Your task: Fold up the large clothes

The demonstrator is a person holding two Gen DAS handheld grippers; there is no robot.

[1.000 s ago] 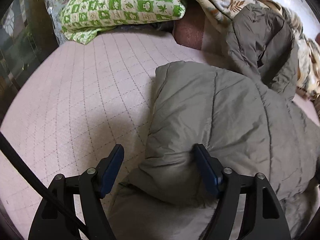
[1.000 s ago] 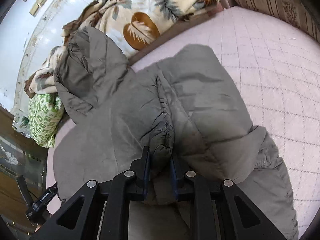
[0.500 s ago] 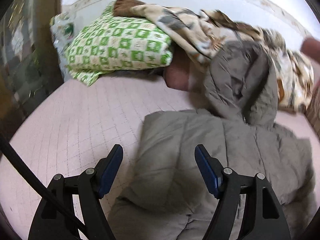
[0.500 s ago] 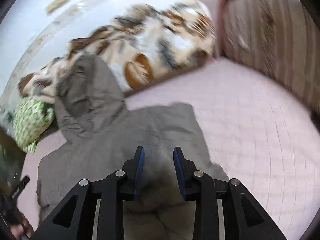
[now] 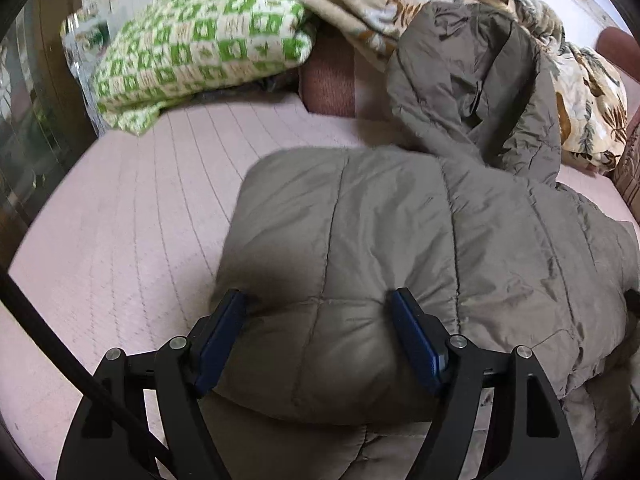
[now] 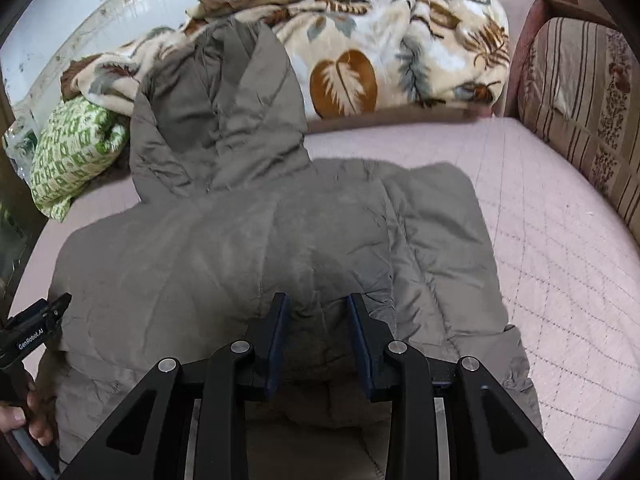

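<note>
A grey-brown quilted hooded jacket (image 5: 420, 248) lies folded on the pink quilted bed, also in the right wrist view (image 6: 248, 240). Its hood (image 6: 216, 120) points toward the far blankets. My left gripper (image 5: 320, 312) is open wide, its blue pads straddling a puffy fold at the jacket's left side. My right gripper (image 6: 316, 312) is open, its jaws partly apart, just above the jacket's near middle, holding nothing. The left gripper's body also shows at the left edge of the right wrist view (image 6: 32, 332).
A green-and-white checked pillow (image 5: 200, 40) and a leaf-print blanket (image 6: 380, 52) lie at the head of the bed. A striped sofa arm (image 6: 580, 112) borders the right. Pink mattress (image 6: 560, 240) lies bare right of the jacket; also bare on the left (image 5: 120, 220).
My right gripper has let go of the jacket fold it pinched and pulled back, open. My left gripper lifted, then came down open over the jacket's left fold.
</note>
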